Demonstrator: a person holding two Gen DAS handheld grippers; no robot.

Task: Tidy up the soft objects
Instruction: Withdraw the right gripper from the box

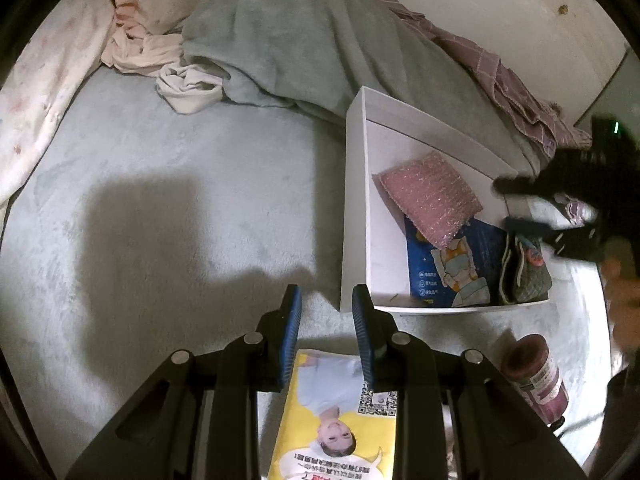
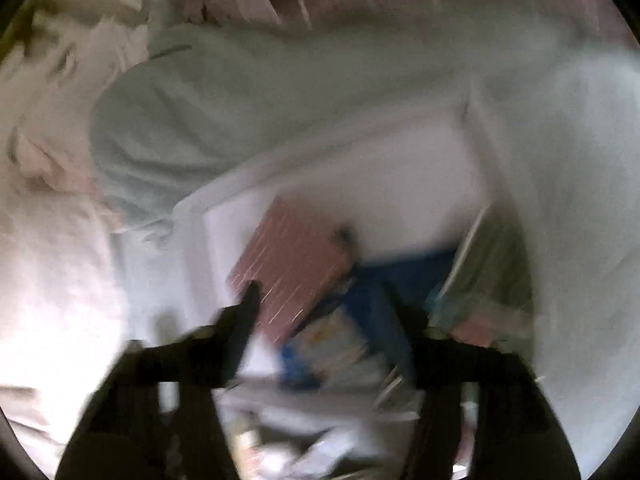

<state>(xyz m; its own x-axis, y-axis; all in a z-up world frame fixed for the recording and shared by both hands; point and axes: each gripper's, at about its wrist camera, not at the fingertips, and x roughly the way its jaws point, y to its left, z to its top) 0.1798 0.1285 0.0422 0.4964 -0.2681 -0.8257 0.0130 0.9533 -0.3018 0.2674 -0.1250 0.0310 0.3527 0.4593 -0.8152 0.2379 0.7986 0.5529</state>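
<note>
The left gripper hovers low over the pale fleece bed cover, fingers apart and empty, above a yellow printed packet. Right of it, the shallow white cardboard box holds a pink glittery scrub pad, its long axis running diagonally. The right gripper reaches over the box, fingers spread, gripping nothing.

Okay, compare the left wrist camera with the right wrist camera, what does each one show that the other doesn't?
Only the left wrist view shows the yellow packet under the open left gripper, the maroon jar and the right gripper from outside. Only the right wrist view, badly blurred, shows the right gripper's own spread fingers. Both show the white box, pink sponge, blue packet and grey-green blanket.
</note>
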